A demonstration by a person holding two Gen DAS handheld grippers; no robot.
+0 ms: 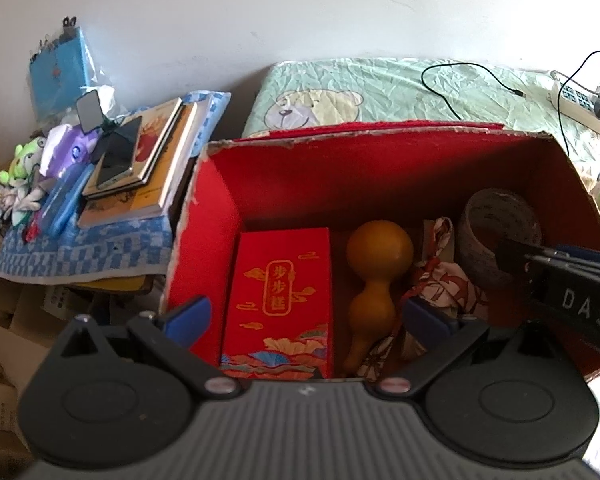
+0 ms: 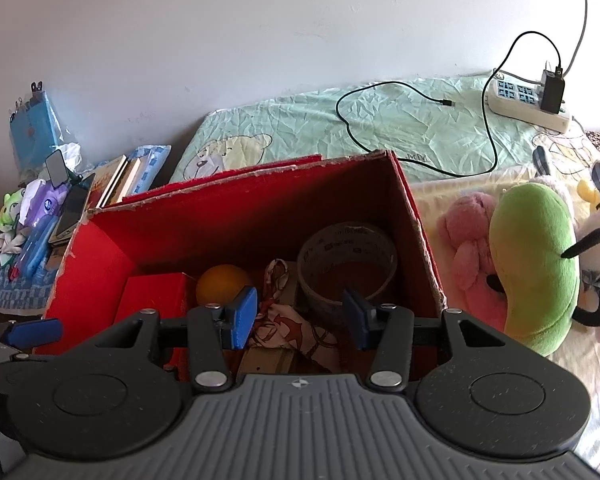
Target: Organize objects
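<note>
An open red cardboard box (image 1: 220,208) (image 2: 100,248) sits on a bed. Inside lie a red gift box with gold print (image 1: 280,300) (image 2: 156,296), an orange gourd (image 1: 376,272) (image 2: 222,282), a patterned cloth pouch (image 1: 444,284) (image 2: 296,328) and a roll of tape (image 1: 496,224) (image 2: 348,264). My left gripper (image 1: 306,320) hovers open over the box's near side, with nothing between its blue pads. My right gripper (image 2: 300,316) is open above the pouch and tape; its body (image 1: 568,296) shows at the right of the left wrist view.
Plush toys lie right of the box: a pink one (image 2: 472,248), a green one (image 2: 536,260). Beyond it are a power strip (image 2: 528,104) with a charger and a black cable (image 2: 420,136) on the green sheet. Left: stacked books and a phone (image 1: 120,152), small toys, a blue checkered cloth (image 1: 80,248).
</note>
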